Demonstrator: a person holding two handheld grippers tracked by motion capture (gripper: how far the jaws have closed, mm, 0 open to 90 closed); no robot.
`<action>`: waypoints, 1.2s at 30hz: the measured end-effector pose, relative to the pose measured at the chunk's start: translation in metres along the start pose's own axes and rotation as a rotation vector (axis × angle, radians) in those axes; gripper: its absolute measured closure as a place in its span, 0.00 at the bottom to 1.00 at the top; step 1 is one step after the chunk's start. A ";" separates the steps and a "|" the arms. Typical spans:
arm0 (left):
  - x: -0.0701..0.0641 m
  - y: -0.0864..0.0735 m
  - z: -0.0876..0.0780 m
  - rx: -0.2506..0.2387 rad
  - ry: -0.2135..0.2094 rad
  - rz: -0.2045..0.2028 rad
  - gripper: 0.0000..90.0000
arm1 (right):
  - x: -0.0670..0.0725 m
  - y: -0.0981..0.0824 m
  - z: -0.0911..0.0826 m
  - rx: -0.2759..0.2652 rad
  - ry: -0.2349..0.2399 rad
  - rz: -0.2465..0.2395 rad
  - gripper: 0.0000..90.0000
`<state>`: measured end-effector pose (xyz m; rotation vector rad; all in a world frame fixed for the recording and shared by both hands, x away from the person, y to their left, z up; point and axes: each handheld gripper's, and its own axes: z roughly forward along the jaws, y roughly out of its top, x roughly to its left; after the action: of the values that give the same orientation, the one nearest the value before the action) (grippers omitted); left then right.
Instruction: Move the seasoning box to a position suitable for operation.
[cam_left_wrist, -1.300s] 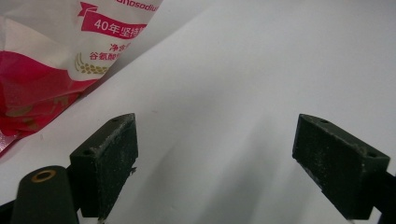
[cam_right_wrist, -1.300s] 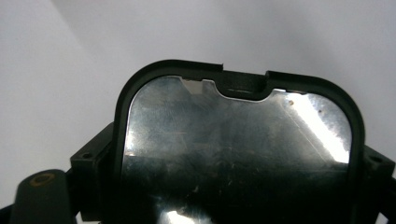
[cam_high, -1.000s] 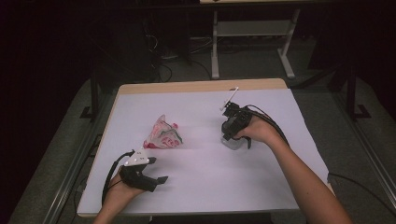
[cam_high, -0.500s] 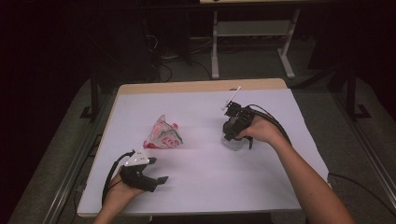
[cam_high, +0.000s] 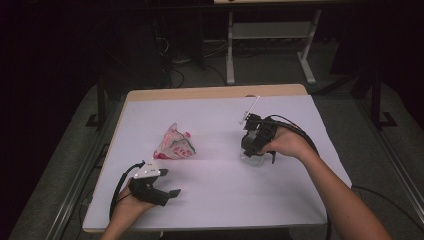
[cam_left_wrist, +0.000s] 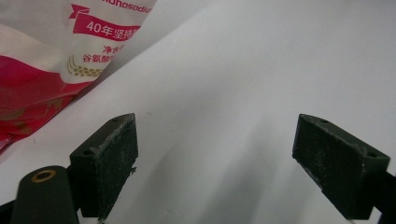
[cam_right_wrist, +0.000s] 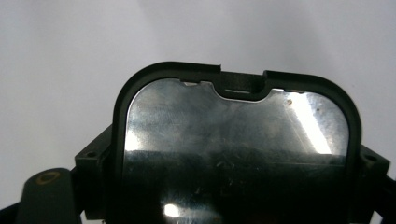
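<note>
My right gripper is at the table's right middle, shut on a flat box with a black rounded rim and a shiny, reflective face; the rim sits between both jaws. From above, the box looks pale and glassy just under the hand. A crumpled pink and white snack bag lies left of centre. My left gripper rests near the front left edge, open, with bare tabletop between its jaws. The bag lies just beyond its left jaw, not touching it.
The white table has a wooden edge at the back. Dark floor, cables and a white metal frame lie beyond it. Black cables trail from both grippers.
My right gripper has shifted slightly nearer and to the right with the box in it. The left gripper and the bag have stayed put.
</note>
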<state>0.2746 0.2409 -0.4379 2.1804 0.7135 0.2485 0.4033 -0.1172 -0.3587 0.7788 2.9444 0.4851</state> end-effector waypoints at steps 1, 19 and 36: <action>0.000 0.000 0.000 -0.003 -0.002 0.004 0.15 | 0.003 0.000 -0.001 -0.003 0.002 -0.009 0.17; -0.002 0.001 0.001 -0.005 -0.015 0.015 0.15 | 0.054 0.005 -0.005 -0.032 0.090 -0.282 0.17; -0.004 0.001 0.003 -0.005 -0.023 0.020 0.15 | 0.087 0.014 0.018 0.035 0.129 -0.443 0.17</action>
<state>0.2727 0.2362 -0.4386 2.1831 0.6777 0.2346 0.3368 -0.0578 -0.3692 0.0844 3.1128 0.4608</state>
